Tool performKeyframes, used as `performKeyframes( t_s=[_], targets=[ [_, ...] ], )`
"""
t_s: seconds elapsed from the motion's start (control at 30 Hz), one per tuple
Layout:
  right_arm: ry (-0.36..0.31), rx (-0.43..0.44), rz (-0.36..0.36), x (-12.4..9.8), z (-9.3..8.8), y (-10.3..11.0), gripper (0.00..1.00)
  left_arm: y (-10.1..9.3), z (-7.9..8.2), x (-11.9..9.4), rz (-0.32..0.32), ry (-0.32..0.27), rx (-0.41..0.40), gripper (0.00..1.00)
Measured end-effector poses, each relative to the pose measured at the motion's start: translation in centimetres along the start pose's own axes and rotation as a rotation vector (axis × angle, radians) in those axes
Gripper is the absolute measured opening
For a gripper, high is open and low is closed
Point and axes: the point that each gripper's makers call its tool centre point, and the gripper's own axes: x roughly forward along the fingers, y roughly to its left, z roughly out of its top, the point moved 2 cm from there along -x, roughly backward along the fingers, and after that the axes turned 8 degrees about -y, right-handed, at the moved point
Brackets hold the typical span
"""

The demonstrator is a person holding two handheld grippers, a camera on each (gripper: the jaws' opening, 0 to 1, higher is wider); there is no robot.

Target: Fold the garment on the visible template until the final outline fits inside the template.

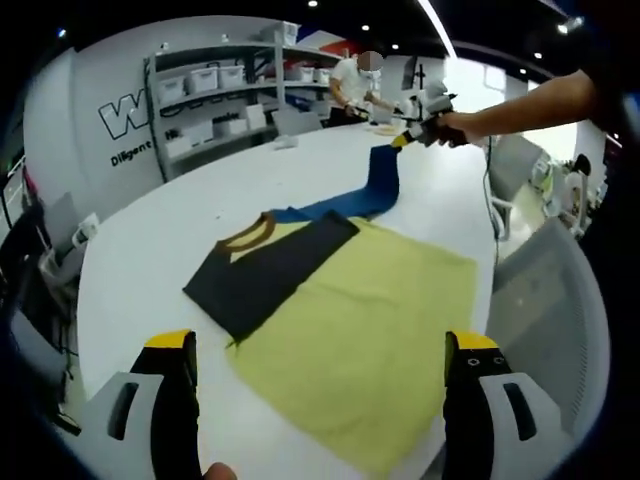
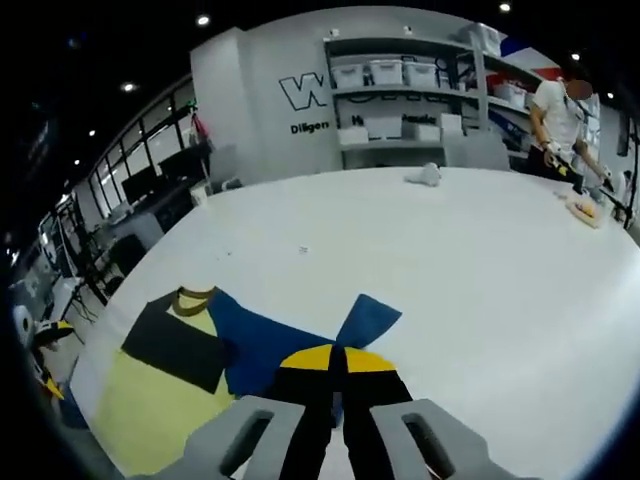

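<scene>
White bins [image 1: 207, 78] line the shelves at upper left. Your right gripper [image 2: 335, 362] clamps the blue sleeve [image 1: 382, 178] of the garment [image 1: 290, 262], stretching it toward upper right off the yellow template [image 1: 380, 330] mid-table [image 1: 150, 260]. Your left gripper [image 1: 320, 350] hovers, jaws apart.

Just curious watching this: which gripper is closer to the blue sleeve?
Right. The right gripper is shut on the blue sleeve, lifting it; the left gripper hangs open, well short of it.
</scene>
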Motion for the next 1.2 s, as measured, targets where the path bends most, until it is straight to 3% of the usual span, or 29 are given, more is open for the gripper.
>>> performKeyframes(
  t_s=[0.17, 0.4, 0.73, 1.07, 1.2],
  targets=[
    [-0.024, 0.005, 0.011, 0.2, 1.2, 1.3, 0.00, 0.0, -0.6, 0.0, -0.009, -0.006, -0.007, 0.99],
    [-0.046, -0.141, 0.054, 0.6, 3.6, 4.5, 0.00, 0.5, -1.0, -0.4, -0.016, -0.022, -0.018, 0.99],
    [-0.098, -0.187, 0.115, 0.7, 6.9, 9.3, 0.00, 1.7, -1.3, -1.1, -0.009, -0.047, -0.034, 0.99],
    [-0.159, -0.264, 0.207, 0.9, 10.6, 15.5, 0.00, 1.9, -1.6, -1.8, -0.016, -0.065, -0.028, 0.99],
    [-0.175, -0.260, 0.233, 1.0, 10.8, 17.7, 0.00, 2.0, -1.8, -2.3, -0.016, -0.066, -0.018, 0.99]
  ],
)
